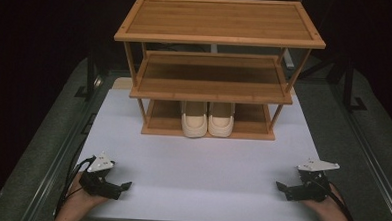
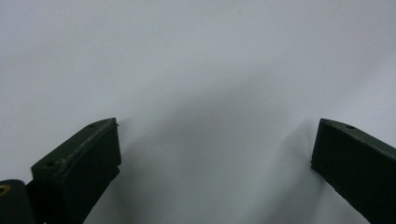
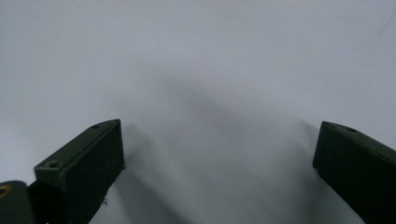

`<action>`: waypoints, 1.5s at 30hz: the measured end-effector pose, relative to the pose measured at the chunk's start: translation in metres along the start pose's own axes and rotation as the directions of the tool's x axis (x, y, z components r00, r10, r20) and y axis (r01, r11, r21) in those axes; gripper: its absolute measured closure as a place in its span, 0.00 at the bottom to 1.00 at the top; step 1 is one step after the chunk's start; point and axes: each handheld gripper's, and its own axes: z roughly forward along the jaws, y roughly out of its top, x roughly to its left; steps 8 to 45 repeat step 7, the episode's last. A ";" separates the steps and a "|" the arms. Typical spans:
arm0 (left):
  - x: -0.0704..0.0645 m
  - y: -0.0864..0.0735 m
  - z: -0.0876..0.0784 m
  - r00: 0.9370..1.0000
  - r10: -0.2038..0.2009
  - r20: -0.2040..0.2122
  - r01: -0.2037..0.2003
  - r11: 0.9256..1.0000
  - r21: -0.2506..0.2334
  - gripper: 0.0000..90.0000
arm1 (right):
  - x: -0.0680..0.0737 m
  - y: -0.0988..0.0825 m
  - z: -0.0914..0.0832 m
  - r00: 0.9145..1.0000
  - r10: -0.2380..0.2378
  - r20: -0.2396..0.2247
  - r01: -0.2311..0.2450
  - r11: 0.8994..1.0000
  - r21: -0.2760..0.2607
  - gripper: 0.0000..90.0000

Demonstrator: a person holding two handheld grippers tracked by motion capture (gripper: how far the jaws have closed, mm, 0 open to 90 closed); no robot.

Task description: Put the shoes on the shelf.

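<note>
A three-tier bamboo shoe rack [image 1: 217,41] stands at the back of the white table [image 1: 196,165]. A pair of cream shoes [image 1: 207,120] sits side by side on its bottom shelf, toes toward me. My left gripper [image 1: 123,188] rests low at the table's front left corner, held by a hand. My right gripper [image 1: 282,188] rests at the front right corner. Both point inward over bare table. In the left gripper view the left gripper [image 2: 215,144] stands wide open with nothing between its jaws. The right gripper [image 3: 217,147] is equally wide open and empty in its own view.
The rack's top shelf [image 1: 220,19] and middle shelf [image 1: 213,76] carry nothing. Dark metal frame rails [image 1: 62,154] run along both sides of the table, with grey floor beyond. Open table surface lies between the grippers and the rack.
</note>
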 end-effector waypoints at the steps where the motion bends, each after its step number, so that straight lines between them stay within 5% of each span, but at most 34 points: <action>1: 0.000 0.000 0.000 1.000 0.000 0.000 0.000 1.000 0.001 0.01 | 0.000 0.000 0.000 1.000 0.000 -0.002 0.000 1.000 -0.001 0.02; 45: 0.000 0.000 0.000 1.000 0.001 0.000 -0.001 1.000 0.000 0.01 | 0.000 0.000 0.000 1.000 -0.003 0.002 0.003 1.000 -0.003 0.02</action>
